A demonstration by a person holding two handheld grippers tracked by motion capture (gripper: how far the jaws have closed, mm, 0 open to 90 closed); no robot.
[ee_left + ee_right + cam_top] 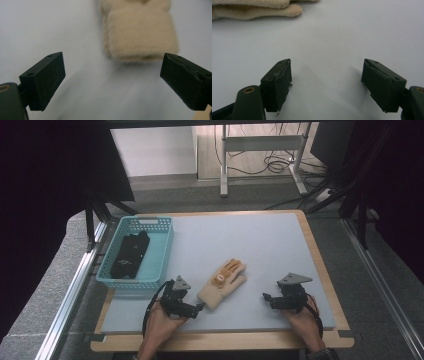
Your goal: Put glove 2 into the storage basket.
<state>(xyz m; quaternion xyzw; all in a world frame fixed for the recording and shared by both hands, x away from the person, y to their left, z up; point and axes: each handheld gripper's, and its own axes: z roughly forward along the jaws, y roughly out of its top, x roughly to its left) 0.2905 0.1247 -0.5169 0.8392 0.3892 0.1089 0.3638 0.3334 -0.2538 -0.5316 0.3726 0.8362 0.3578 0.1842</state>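
Half the blurred cream glove point(140, 32) is cut off above the spread left tool point(112, 82).

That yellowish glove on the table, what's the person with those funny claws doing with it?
A person holds a claw in each hand. The left claw is open and points at the cuff end of the cream knit glove, close to it but not gripping it. The right claw is open too and sits off to the side on the grey mat. A dark glove already lies in the blue basket, so the cream one may go there next.
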